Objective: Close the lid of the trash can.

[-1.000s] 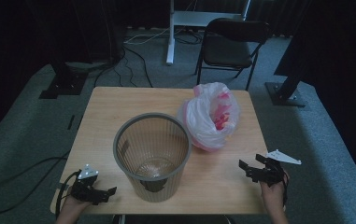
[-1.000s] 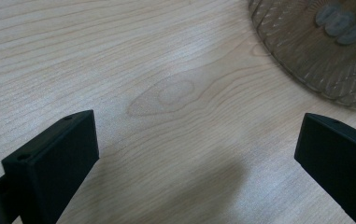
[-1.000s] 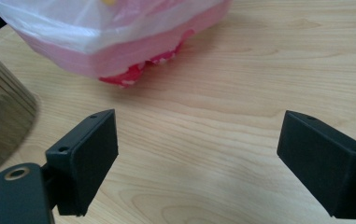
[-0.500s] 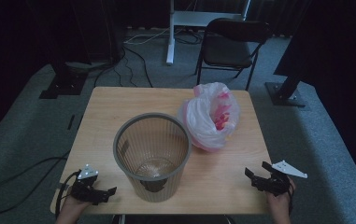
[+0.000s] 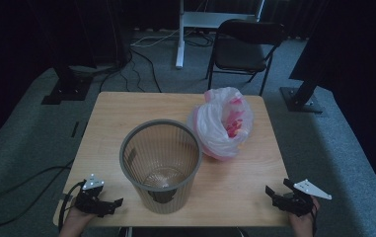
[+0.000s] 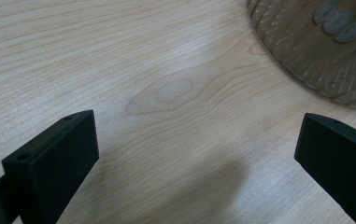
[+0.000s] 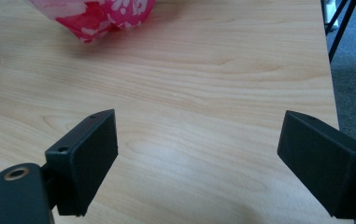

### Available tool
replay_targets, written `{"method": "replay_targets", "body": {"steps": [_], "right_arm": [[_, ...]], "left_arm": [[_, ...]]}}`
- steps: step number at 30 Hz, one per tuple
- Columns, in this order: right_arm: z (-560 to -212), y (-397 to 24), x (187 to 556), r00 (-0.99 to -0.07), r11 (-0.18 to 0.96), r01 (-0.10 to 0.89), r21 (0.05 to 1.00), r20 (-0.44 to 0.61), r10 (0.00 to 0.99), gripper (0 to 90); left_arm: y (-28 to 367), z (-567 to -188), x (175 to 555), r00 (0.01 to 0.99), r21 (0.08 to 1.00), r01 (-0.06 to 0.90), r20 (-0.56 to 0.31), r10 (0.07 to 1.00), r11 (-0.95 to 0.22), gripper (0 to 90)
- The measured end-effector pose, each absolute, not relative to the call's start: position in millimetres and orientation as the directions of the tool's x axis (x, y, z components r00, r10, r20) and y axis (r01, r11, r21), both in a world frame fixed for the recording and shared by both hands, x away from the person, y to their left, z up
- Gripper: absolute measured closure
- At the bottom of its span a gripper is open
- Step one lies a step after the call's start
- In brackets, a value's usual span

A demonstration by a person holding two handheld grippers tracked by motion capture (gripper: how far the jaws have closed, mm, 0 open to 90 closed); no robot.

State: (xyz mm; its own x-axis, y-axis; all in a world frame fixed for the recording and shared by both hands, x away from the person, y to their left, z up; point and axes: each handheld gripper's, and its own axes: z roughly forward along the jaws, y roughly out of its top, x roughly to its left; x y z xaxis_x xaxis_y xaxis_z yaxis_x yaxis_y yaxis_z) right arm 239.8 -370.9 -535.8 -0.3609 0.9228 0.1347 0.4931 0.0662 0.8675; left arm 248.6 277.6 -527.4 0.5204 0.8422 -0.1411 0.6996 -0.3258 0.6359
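Observation:
A grey mesh wastebasket [image 5: 161, 165] stands upright on the wooden table [image 5: 126, 111], its lower wall [image 6: 325, 51] at the top right of the left gripper view. Behind it to the right lies a pink and white plastic bag [image 5: 222, 123], bunched up, its pink underside [image 7: 101, 14] at the top of the right gripper view. My left gripper [image 5: 111, 205] rests at the table's front left corner, open, with bare wood between its jaws. My right gripper [image 5: 277, 190] sits at the front right corner, also open and holding nothing.
A black folding chair [image 5: 244, 49] stands behind the table, beside a white desk leg [image 5: 179, 34]. Black stand bases [image 5: 67, 89] and cables lie on the grey carpet. The table's right edge [image 7: 327, 60] runs close to my right gripper.
My right gripper has drawn back toward the front right corner of the table and dropped lower. The left gripper, basket and bag have stayed put.

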Motion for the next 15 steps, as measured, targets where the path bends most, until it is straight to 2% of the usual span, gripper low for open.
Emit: {"method": "replay_targets", "body": {"steps": [15], "right_arm": [[-549.6, -381.9, 226.9, -0.351, 0.012, 0.480, 0.877, 0.180, 0.919, 11.6]], "left_arm": [[277.3, -527.8, 248.2, 0.519, 0.636, 0.700, -0.141, 0.843, -0.325, 0.0]]}}
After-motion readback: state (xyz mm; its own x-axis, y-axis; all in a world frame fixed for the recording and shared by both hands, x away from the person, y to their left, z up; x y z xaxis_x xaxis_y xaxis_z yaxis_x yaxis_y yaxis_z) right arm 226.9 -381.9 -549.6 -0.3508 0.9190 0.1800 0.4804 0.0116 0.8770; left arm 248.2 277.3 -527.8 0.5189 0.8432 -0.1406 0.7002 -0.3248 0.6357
